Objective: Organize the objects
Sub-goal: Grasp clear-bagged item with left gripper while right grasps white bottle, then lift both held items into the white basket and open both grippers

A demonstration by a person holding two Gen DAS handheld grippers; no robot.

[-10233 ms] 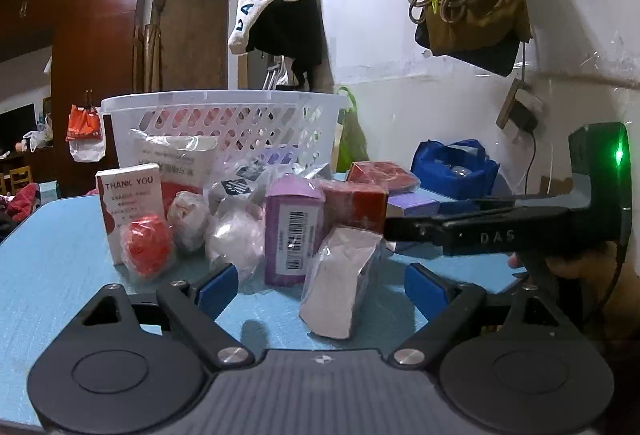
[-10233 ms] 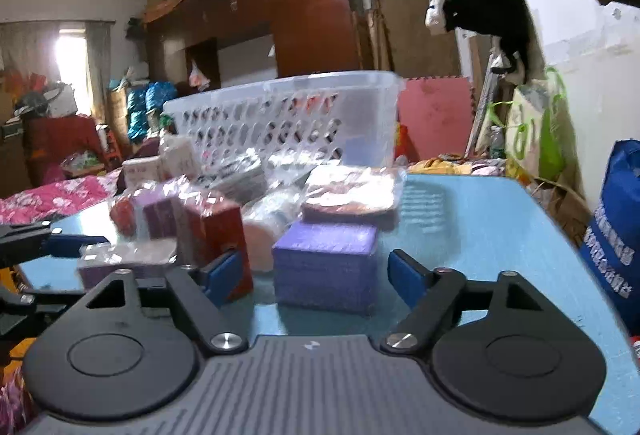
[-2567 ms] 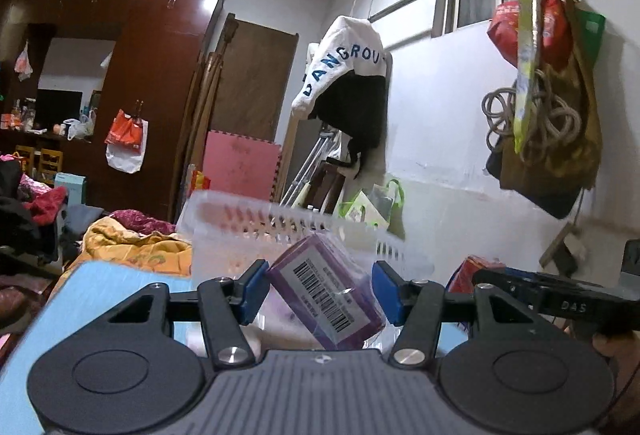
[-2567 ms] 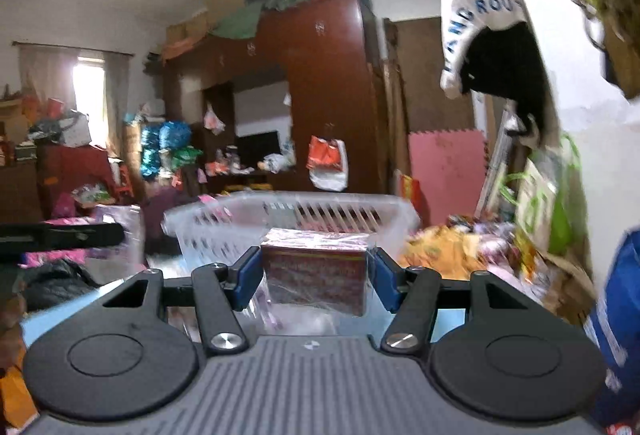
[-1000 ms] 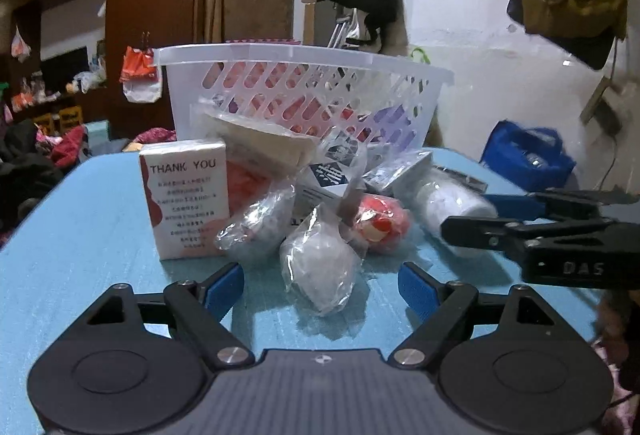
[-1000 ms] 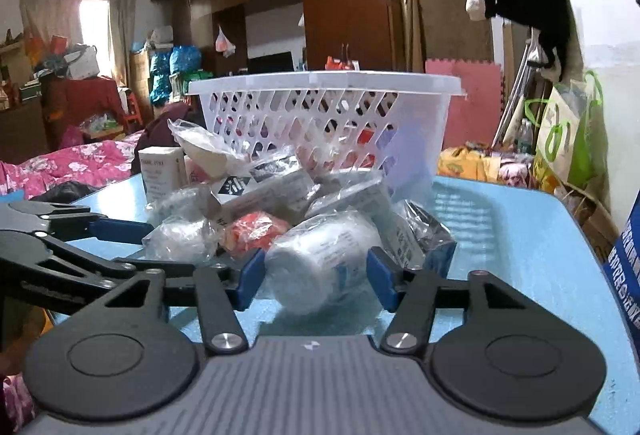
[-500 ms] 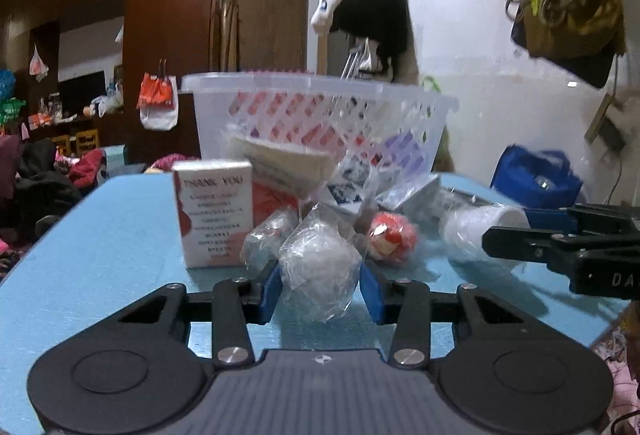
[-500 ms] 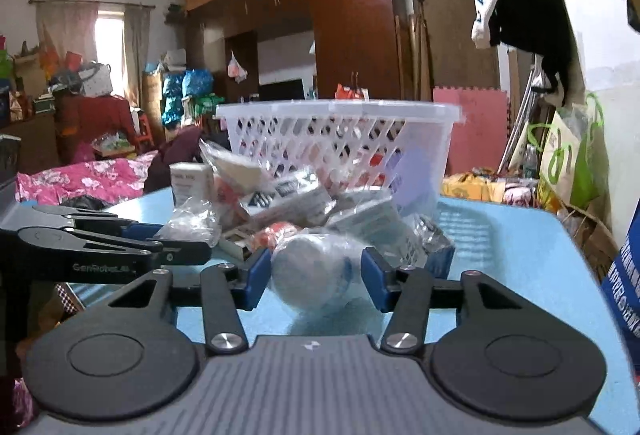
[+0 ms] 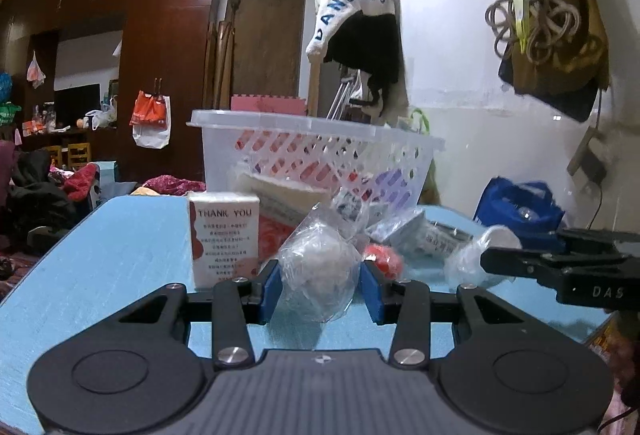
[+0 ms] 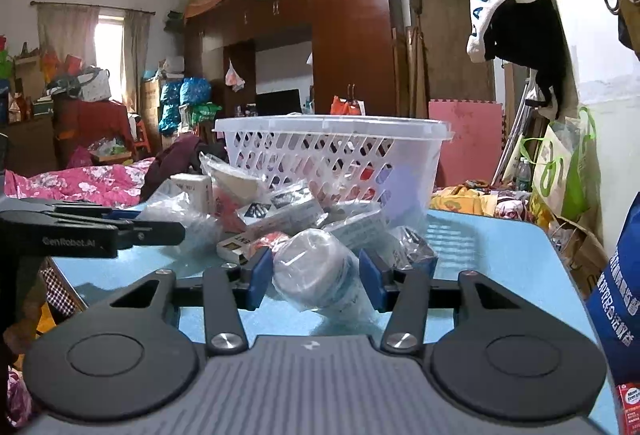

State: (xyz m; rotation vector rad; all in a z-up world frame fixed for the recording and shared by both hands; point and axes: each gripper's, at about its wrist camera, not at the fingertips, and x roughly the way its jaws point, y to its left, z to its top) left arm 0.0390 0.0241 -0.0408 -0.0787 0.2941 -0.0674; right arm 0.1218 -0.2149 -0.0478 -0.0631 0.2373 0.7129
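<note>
My left gripper [image 9: 320, 285] is shut on a clear plastic bag with a white lump inside [image 9: 318, 273], held a little above the blue table [image 9: 132, 239]. My right gripper [image 10: 316, 277] is shut on a clear-wrapped white roll [image 10: 316, 275], also lifted. A white lattice basket [image 9: 312, 151] stands behind a pile of packets; it also shows in the right wrist view [image 10: 340, 151]. The pile includes a white "THANK YOU" box [image 9: 224, 237] and a red ball [image 9: 384, 261].
The right gripper's body [image 9: 568, 269] shows at the right of the left wrist view. The left gripper's body [image 10: 92, 231] shows at the left of the right wrist view. A blue bag [image 9: 520, 207] lies by the wall. A blue printed bag [image 10: 620, 291] stands at the table's right.
Both grippers closed on their wrapped items and lifted them off the table over the last second. The basket now sits lower relative to the grippers.
</note>
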